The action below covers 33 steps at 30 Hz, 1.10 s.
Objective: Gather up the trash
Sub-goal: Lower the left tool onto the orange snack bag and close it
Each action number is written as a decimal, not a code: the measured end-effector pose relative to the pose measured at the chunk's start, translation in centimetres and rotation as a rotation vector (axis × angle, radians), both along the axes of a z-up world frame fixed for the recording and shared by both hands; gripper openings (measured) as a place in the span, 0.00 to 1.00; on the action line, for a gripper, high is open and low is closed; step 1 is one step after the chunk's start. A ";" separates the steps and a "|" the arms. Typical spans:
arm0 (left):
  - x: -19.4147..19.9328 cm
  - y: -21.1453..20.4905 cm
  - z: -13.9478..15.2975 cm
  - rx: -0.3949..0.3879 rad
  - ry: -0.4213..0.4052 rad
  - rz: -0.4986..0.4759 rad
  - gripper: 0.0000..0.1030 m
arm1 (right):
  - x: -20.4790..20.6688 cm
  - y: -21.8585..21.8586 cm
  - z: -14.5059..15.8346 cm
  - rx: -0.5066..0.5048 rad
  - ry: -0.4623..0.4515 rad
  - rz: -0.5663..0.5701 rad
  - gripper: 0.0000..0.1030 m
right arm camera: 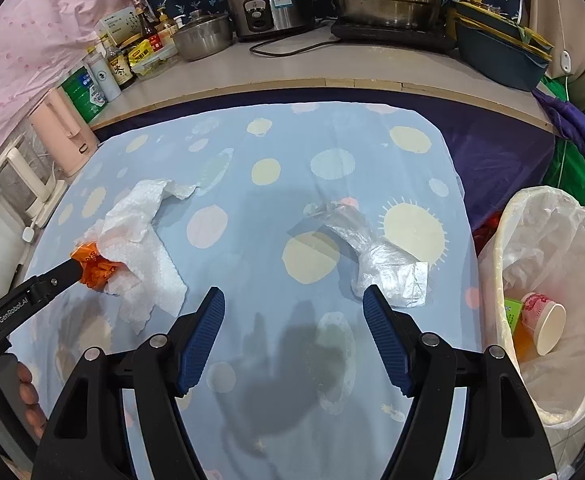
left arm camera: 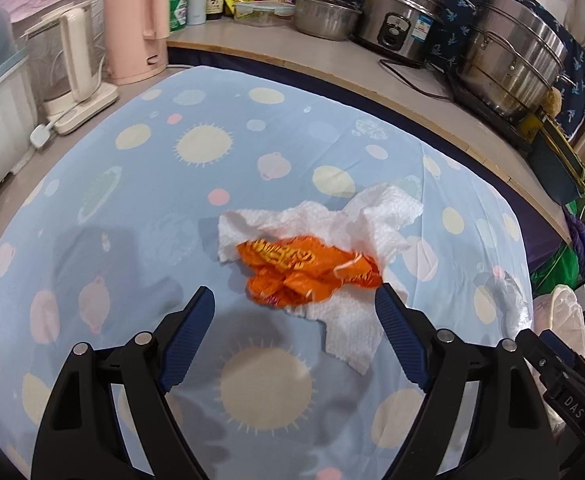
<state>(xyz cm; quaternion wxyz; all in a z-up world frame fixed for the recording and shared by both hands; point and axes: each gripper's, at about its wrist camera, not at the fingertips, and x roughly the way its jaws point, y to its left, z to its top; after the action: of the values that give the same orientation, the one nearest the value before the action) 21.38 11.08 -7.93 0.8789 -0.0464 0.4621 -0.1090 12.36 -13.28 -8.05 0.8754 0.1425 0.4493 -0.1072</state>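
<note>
The trash lies spread on the table (left arm camera: 140, 208), which wears a pale blue cloth printed with suns and dots, so that each piece can be taken from above. A crumpled orange wrapper (left arm camera: 304, 270) sits on top of a white paper towel (left arm camera: 332, 224) near the table's middle, the two touching and likely to come up as one bundle; a clear plastic bag (right arm camera: 380, 256) lies flat and apart from them, nearer the side where the trash bin (right arm camera: 508, 248) stands. That bin, lined with a white bag and just beside the table's edge, already holds a paper cup (right arm camera: 544, 328) and a green carton, which suggests it is where every piece is meant to end up. The left gripper (left arm camera: 294, 302) tilts steeply down at the wrapper, its blue fingers (left arm camera: 194, 332) wide apart on either side of the wrapper's near edge; from the right wrist view one tip reaches the orange wrapper, though nothing is pinched yet. The right gripper (right arm camera: 294, 302) is likewise pitched downward, its fingers apart and holding nothing, with the near end of the plastic bag just past the right-hand tip. A hand (right arm camera: 24, 396) shows on the left gripper's handle. I judge both grippers are lining up for a pick, one piece each.
</note>
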 end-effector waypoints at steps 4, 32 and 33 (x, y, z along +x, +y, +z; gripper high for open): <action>1.1 -0.5 -0.5 -0.003 -0.016 -0.037 0.68 | 0.6 -0.5 -0.5 0.004 0.009 -0.009 0.67; -3.7 -0.9 0.7 -0.075 0.040 -0.155 0.35 | 2.0 -5.1 -1.5 0.006 -0.008 -0.100 0.67; -3.8 -0.8 0.6 -0.075 0.048 -0.152 0.35 | 2.0 -5.0 -1.3 0.008 -0.013 -0.095 0.67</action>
<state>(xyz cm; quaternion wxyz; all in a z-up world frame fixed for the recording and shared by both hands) 17.60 10.23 -7.35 0.8543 -0.0463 0.4809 -0.1916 14.41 -18.26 -9.39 0.8717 0.1677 0.4366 -0.1461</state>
